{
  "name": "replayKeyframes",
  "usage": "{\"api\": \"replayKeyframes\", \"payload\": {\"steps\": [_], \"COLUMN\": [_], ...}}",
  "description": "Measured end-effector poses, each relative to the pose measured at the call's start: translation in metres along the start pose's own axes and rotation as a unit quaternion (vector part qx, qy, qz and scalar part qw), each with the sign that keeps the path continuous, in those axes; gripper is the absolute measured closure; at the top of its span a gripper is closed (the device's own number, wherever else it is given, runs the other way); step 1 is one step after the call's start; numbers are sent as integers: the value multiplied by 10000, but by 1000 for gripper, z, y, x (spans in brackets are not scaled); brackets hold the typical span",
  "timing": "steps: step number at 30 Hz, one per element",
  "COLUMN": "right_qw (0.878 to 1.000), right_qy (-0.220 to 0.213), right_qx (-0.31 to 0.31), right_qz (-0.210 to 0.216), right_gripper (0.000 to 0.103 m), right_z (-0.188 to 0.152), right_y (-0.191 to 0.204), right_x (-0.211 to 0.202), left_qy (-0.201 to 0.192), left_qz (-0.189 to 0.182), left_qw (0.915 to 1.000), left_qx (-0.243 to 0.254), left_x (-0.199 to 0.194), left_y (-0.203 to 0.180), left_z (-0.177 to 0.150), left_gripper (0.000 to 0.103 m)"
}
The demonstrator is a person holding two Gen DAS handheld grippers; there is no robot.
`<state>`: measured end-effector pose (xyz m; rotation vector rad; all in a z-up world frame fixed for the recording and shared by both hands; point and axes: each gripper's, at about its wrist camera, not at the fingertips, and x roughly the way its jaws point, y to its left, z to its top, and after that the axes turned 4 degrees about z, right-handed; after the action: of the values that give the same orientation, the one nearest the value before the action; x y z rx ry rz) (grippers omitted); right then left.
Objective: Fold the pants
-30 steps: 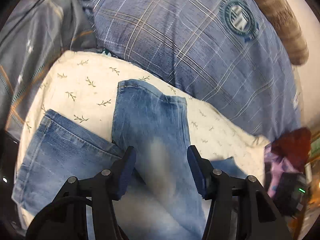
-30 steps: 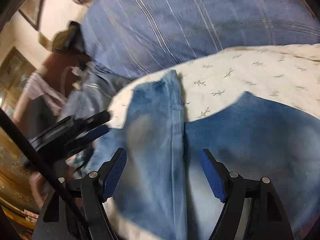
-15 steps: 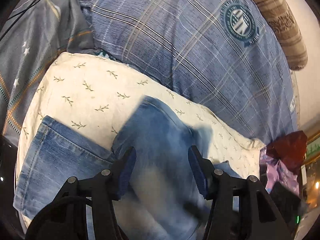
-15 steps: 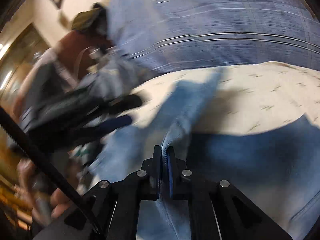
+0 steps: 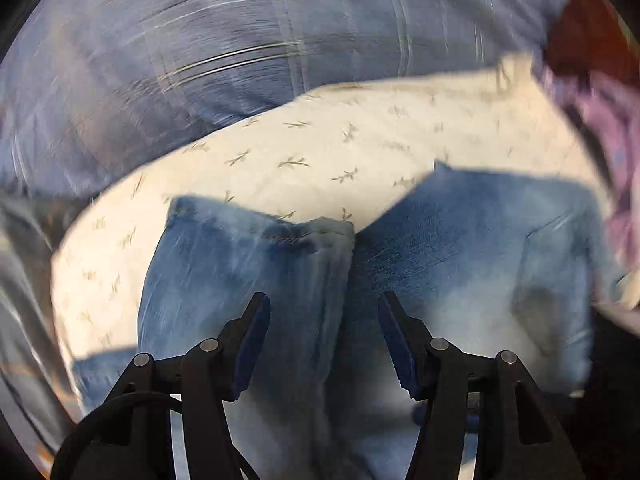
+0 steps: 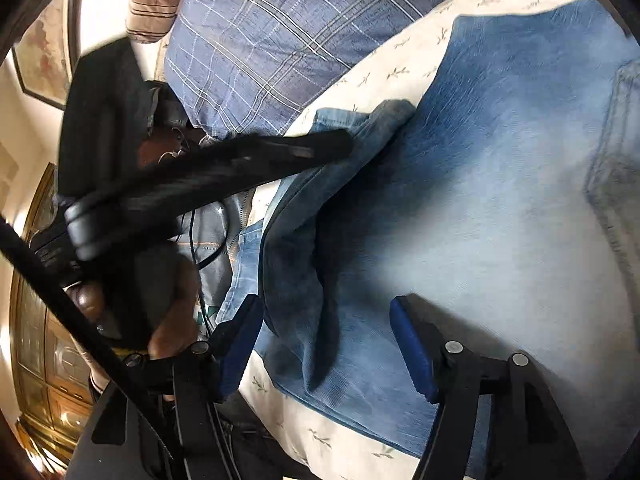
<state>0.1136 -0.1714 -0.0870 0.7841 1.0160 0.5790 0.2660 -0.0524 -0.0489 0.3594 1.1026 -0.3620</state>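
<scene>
jeans (image 5: 460, 264) below left hand-held gripper (image 5: 324, 340), unclamped

Left wrist view: heavy motion blur is smearing the plaid bedding (image 5: 240, 60) above the claw into streaks; the jeans (image 5: 460, 260) are showing soft edges. Right wrist view: sharper, though the left gripper (image 6: 340, 144) crossing ahead is blurring. Warm light is glaring at far left. Jaw shadows are falling on denim beneath the right gripper (image 6: 324, 340). Fisheye is bending and darkening both rims.
</scene>
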Motion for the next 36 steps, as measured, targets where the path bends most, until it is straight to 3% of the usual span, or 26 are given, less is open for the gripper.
{"api": "replayKeyframes", "payload": {"steps": [1,3,4,5,7,8,10,12,13,14,17,18,19,20,21,22,24,25,28,29,31,33,34,36], "right_qw": [10000,10000,10000,10000,9998,9995,9986,9969,9955,9933,9836,9769,9699,9614,9588,9607,9634,9636,9633,9643,9659,9685,9672,9564], "right_qy": [1,20,30,56,73,94,114,128,148,198,432,443,408,388,356,271,115,133,410,454,458,377,353,537], "right_qx": [-15,41,41,-21,-169,-292,-513,-772,-932,-1136,-1748,-2055,-2290,-2473,-2497,-2460,-2415,-2408,-2320,-2258,-2203,-2220,-2267,-2393], "right_qz": [-18,-10,3,-23,-78,-96,-83,-33,-24,-32,-117,-379,-713,-1144,-1306,-1257,-1158,-1157,-1287,-1305,-1281,-1063,-1091,-1586], "right_gripper": [36,36,36,36,34,34,34,34,34,34,34,43,63,74,83,85,85,80,75,72,50,34,37,45], "right_z": [1,3,3,4,2,1,1,2,1,-2,-19,-26,-30,-35,-38,-39,-43,-45,-49,-52,-52,-55,-56,-58], "right_y": [0,0,0,1,6,11,22,36,44,53,79,89,96,101,104,104,105,105,97,96,94,97,100,104], "right_x": [0,2,3,5,4,5,11,16,21,27,49,58,66,73,74,71,62,61,70,70,69,65,64,74], "left_qy": [80,348,310,131,-250,-465,-899,-1277,-1447,-1527,-1785,-1813,-1869,-1923,-1970,-1990,-1732,-1417,-953,-932,-954,-968,-949,-995], "left_qz": [269,771,764,588,83,-203,-636,-825,-908,-960,-1116,-1135,-1146,-1135,-1106,-1015,-738,-728,-837,-828,-822,-729,-676,-561], "left_qw": [9995,9955,9959,9981,9971,9914,9704,9456,9274,9154,8682,8521,8396,8294,8188,8128,8165,8140,8033,8077,8183,8266,8289,8324], "left_qx": [160,421,360,85,-712,-1205,-2149,-2875,-3327,-3598,-4493,-4778,-4970,-5121,-5278,-5380,-5458,-5586,-5819,-5762,-5608,-5496,-5471,-5422], "left_x": [11,38,42,35,14,1,-23,-42,-50,-54,-60,-62,-63,-67,-69,-71,-72,-59,-38,-37,-38,-38,-38,-42], "left_y": [-9,-19,-16,-7,20,40,79,111,129,138,162,165,166,164,161,156,151,151,159,159,159,161,160,160], "left_z": [3,5,5,6,1,-7,-29,-57,-76,-89,-137,-156,-171,-185,-200,-216,-238,-245,-260,-263,-262,-261,-262,-262], "left_gripper": [47,69,81,97,97,97,98,98,99,99,99,99,99,99,99,99,99,99,97,95,91,88,88,91]}}
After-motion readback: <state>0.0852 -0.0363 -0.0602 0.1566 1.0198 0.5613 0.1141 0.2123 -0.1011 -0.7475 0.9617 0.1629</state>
